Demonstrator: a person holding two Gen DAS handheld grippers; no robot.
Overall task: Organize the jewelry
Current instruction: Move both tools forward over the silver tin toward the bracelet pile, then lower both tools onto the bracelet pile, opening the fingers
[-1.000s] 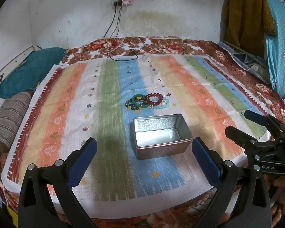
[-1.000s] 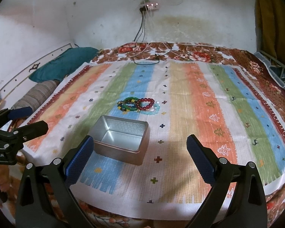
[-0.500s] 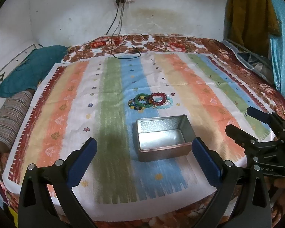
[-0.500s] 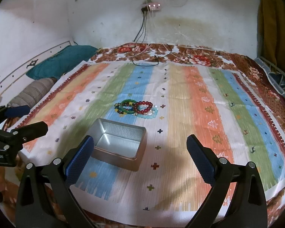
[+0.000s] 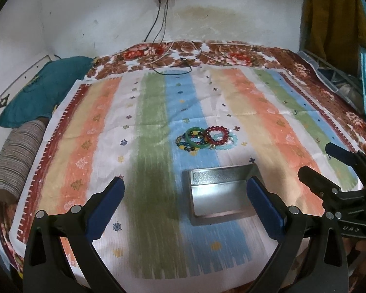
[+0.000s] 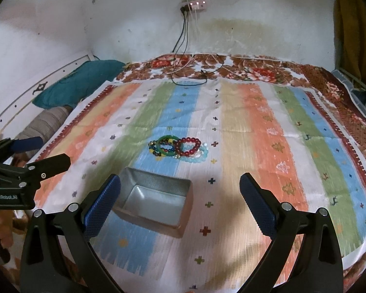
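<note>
Striped cloth (image 6: 256, 127) bears a metal tin (image 6: 156, 202) near 4 bracelets (image 6: 178, 147), both tools (image 5: 184, 201) (image 6: 179, 195) gaping, empty.

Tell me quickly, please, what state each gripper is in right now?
Left gripper: open, holding nothing.
Right gripper: open, holding nothing.

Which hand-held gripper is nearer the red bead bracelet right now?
Too close to call. Both are open and short of the red bead bracelet, behind the metal tin: the left hand-held gripper near-left, the right hand-held gripper near-right.
</note>
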